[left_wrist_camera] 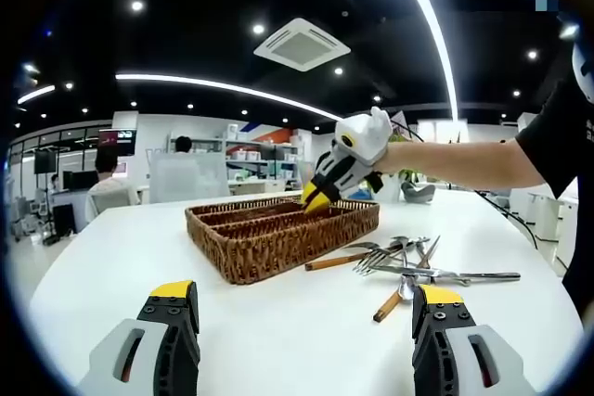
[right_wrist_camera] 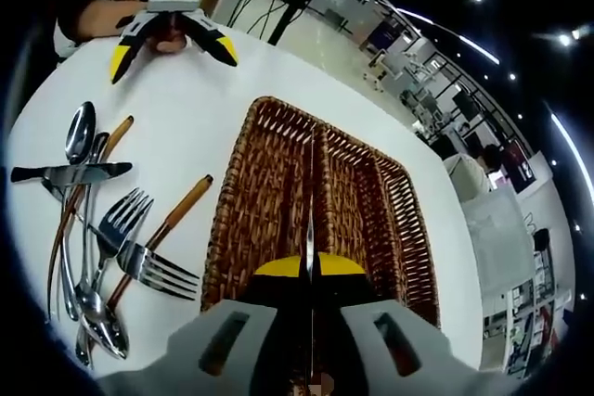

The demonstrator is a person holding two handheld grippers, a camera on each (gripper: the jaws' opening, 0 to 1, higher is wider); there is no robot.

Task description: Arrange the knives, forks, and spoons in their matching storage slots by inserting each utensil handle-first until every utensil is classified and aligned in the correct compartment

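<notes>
On the white bench [left_wrist_camera: 278, 322], beside loose forks and spoons [right_wrist_camera: 111, 248], a wicker tray [right_wrist_camera: 278, 192] is being entered by a knife [right_wrist_camera: 309, 238] being clenched in the right hand-held gripper [right_wrist_camera: 309, 271], while the left hand-held gripper [left_wrist_camera: 306, 308] is being held released; no writing is legible.

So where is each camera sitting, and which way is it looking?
Left gripper view: sits low over the table, looking level across it at the basket, the utensil pile and the right gripper, with the person's arm behind; its own open jaws rise at the bottom.
Right gripper view: sits above the basket, looking down; its own jaws are shut on a knife.
Shared: basket, utensil pile, table, and the left gripper seen from opposite sides.
</notes>
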